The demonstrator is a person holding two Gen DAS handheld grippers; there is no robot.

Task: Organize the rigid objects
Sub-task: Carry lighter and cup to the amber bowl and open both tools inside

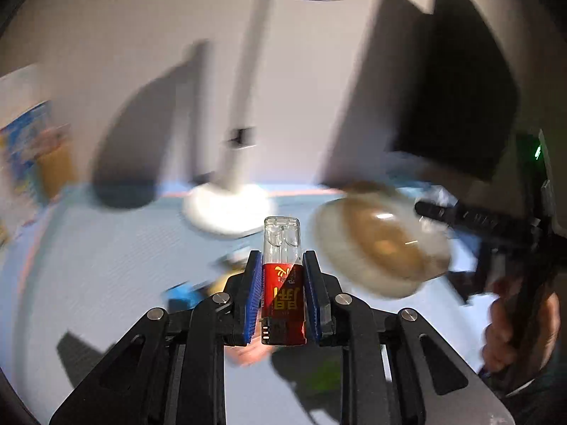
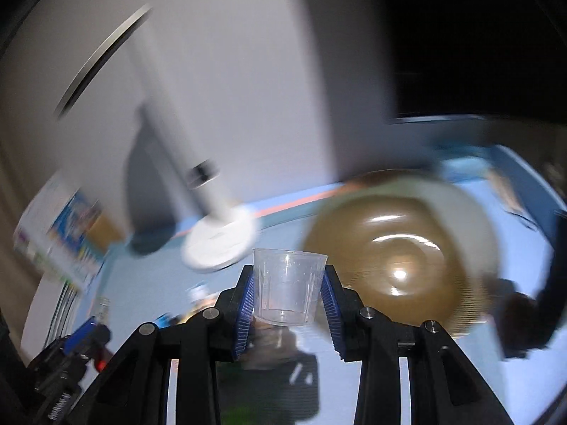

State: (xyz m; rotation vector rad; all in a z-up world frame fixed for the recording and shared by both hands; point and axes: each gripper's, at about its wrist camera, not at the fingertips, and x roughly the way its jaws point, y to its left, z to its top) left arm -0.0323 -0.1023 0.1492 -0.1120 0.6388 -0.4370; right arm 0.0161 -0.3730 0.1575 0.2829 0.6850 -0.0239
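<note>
The left tool (image 1: 282, 272) is clenched on a red lighter (image 1: 283, 283), which stands upright between the blue pads with its clear end above them, and the right tool (image 2: 287, 290) grips a small clear plastic cup (image 2: 287, 285) by its sides, mouth up. Both things are in the air above the blue bench (image 1: 106, 255), and both views are blurred, so I judge the hands are travelling. The round brown bowl (image 2: 400, 258) stands just ahead of the cup and to the right of the lighter, near the white lamp base (image 1: 228, 209); it looks like the likely place to put them. To do this well, slow down before the rim, keep each grip firm, bring one thing low inside the bowl, then loosen, so that nothing bounces or tips.
</note>
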